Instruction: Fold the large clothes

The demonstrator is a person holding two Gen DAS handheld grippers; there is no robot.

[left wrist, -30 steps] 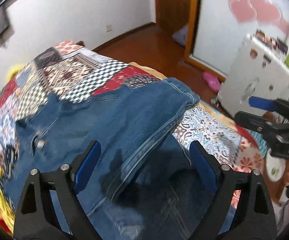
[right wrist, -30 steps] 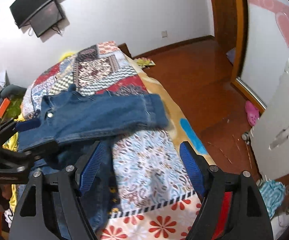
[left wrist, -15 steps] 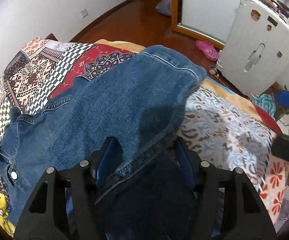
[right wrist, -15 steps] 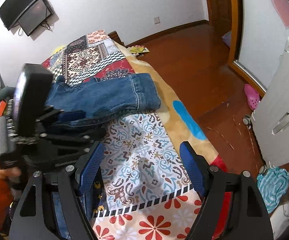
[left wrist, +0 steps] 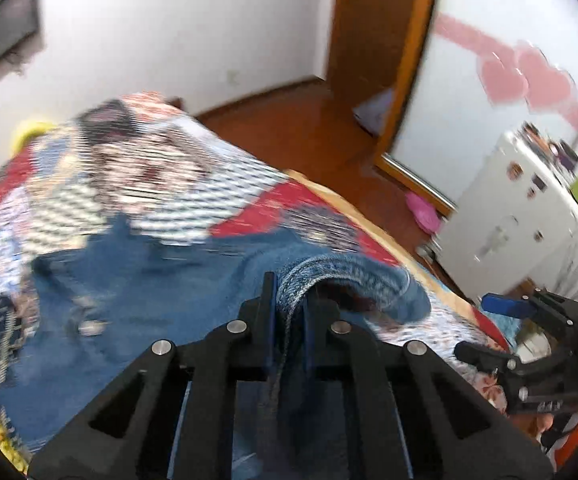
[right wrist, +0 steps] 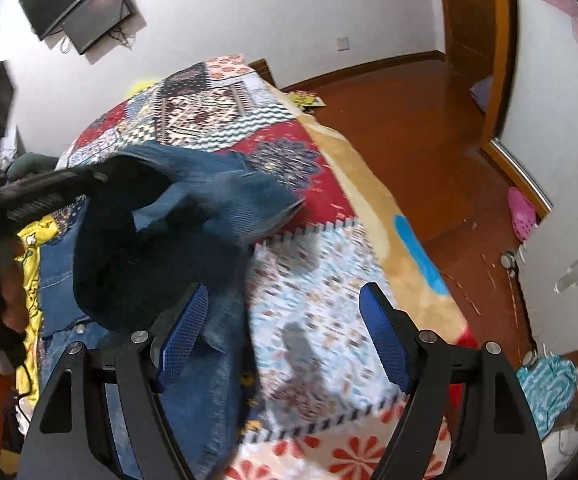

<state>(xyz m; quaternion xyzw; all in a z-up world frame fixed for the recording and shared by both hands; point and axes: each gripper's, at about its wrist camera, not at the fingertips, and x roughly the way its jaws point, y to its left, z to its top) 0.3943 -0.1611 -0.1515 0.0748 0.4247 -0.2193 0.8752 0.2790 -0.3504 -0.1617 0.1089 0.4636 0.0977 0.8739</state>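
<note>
Left fingers [left wrist: 270,304] pinching the jeans [left wrist: 161,292] fold above the bed [right wrist: 329,280]; right gripper [right wrist: 285,334] spread, empty.
Denim is hanging by one thin pinch near the bed's side edge; it may be slipping, unfolding unevenly.

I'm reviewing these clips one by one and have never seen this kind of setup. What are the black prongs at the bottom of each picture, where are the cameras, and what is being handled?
There is no robot here. A person holds a two-finger gripper in each hand, and a fisheye camera on each one looks forward along its fingers, so the black prongs are the gripper's own fingers.

In the left wrist view, the left gripper is shut on a fold of the jeans. In the right wrist view, the right gripper is open and holds nothing; the lifted denim hangs just ahead of it.

The jeans lie on a bed covered by a patchwork quilt. Beyond are a wooden floor and a wall-mounted television. The left view is motion-blurred.
</note>
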